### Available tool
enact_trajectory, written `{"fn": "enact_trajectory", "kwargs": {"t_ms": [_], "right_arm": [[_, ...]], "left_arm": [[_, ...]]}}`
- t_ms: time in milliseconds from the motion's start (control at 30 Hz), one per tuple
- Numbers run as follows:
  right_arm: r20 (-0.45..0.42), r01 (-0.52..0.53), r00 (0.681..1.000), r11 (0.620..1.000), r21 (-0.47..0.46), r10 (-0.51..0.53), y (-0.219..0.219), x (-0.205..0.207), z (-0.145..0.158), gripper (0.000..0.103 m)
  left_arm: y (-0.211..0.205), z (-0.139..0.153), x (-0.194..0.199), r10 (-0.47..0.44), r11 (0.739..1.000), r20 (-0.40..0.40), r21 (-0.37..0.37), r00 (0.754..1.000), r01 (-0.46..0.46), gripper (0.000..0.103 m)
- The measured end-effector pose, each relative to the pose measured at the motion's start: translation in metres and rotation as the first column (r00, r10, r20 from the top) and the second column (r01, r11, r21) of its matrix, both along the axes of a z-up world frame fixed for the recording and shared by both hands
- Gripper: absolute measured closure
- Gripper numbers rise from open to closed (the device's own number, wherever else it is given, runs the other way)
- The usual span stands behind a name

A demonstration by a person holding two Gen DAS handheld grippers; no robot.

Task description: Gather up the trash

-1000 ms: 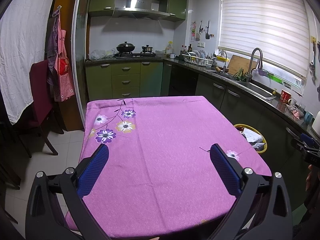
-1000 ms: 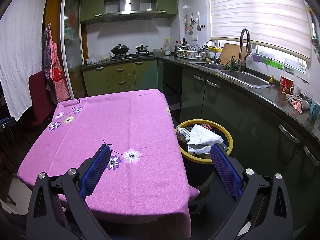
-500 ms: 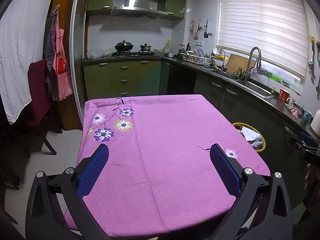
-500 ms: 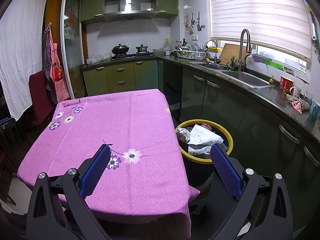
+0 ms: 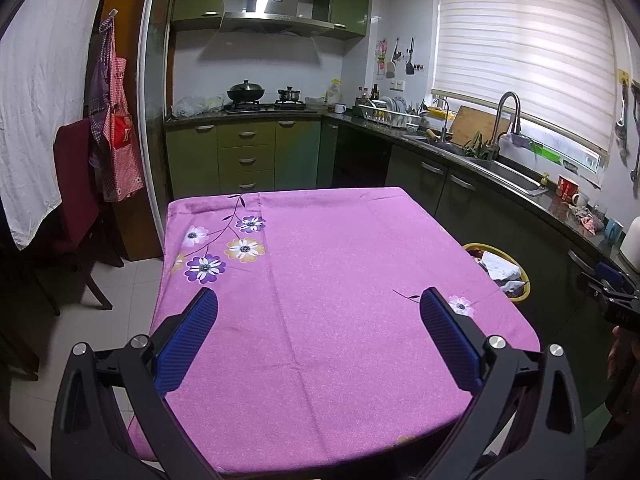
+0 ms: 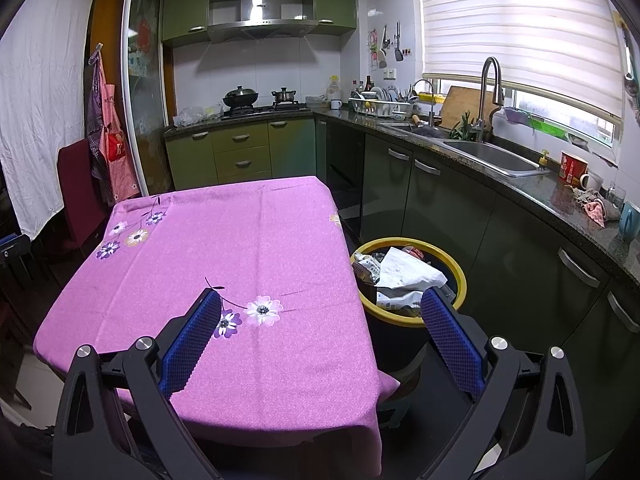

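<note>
Left gripper (image 5: 318,304) drifted slightly since earlier frames, right gripper (image 6: 320,304) unmoved; both spread wide, holding nothing. Trash (image 6: 402,276) sits in yellow-rimmed bin (image 6: 460,280) (beside table (image 6: 240,240), below counter (image 6: 560,204)).

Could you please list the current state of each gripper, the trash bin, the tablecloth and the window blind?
left gripper: open, holding nothing.
right gripper: open, holding nothing.
trash bin: upright beside the table, holding crumpled paper.
tablecloth: spread flat, nothing on it.
window blind: lowered most of the way.

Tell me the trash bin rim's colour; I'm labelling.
Yellow rim on a dark bin, clearest in the right wrist view.
</note>
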State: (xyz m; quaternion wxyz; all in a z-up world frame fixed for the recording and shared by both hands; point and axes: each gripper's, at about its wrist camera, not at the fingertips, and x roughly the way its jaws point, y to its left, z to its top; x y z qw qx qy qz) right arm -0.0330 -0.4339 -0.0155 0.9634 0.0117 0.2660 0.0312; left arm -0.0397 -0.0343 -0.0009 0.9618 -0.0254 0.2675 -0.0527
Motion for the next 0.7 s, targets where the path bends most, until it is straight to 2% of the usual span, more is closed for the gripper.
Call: {"fn": "enact_trajectory", "kwargs": {"t_ms": [300, 567, 700], "right_arm": [[-0.002, 0.000, 1.000, 1.000, -0.001, 0.000, 0.000, 0.000, -0.001, 0.005], [-0.005, -0.001, 1.000, 1.000, -0.001, 0.001, -0.001, 0.002, -0.003, 0.005], [-0.014, -0.029, 0.999, 1.000, 0.000, 0.029, 0.000, 0.017, -0.008, 0.005]], "left_arm": [[0.003, 0.001, 0.003, -0.009, 1.000, 0.018, -0.014, 1.000, 0.009, 0.007], [0.004, -0.003, 0.016, 0.002, 1.000, -0.037, 0.003, 0.999, -0.001, 0.007], [0.010, -0.009, 0.030, 0.027, 1.000, -0.050, 0.009, 0.998, -0.026, 0.007]]}}
